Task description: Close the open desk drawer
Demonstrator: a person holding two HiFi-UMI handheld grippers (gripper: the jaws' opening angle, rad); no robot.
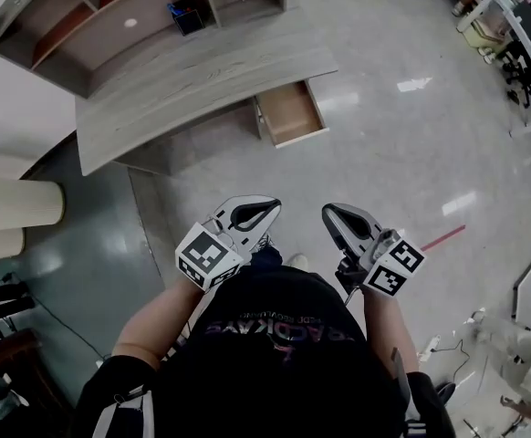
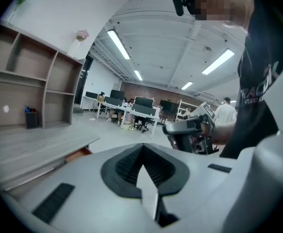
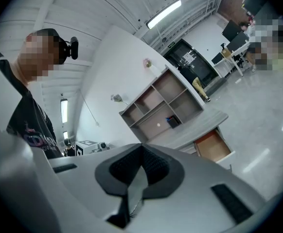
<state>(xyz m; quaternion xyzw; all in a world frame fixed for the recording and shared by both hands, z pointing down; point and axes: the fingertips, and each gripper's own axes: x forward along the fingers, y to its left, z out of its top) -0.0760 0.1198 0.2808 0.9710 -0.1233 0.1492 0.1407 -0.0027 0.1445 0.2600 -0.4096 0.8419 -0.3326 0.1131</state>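
Note:
The grey wooden desk (image 1: pixel 202 80) stands ahead, with its drawer (image 1: pixel 290 112) pulled out at the right end, empty, brown inside. The drawer (image 3: pixel 212 146) also shows in the right gripper view, and its orange edge (image 2: pixel 77 154) peeks out in the left gripper view. My left gripper (image 1: pixel 270 205) and right gripper (image 1: pixel 327 210) are held side by side in front of my chest, both shut with nothing between the jaws. They hang well short of the desk, over the floor.
A grey shelf unit (image 1: pixel 129 7) with a small dark box (image 1: pixel 189 15) sits on the desk's back. Cream cylinders (image 1: pixel 19 203) stand at the left. Office desks with chairs (image 1: pixel 521 35) line the far right. A red strip (image 1: pixel 443 237) lies on the glossy floor.

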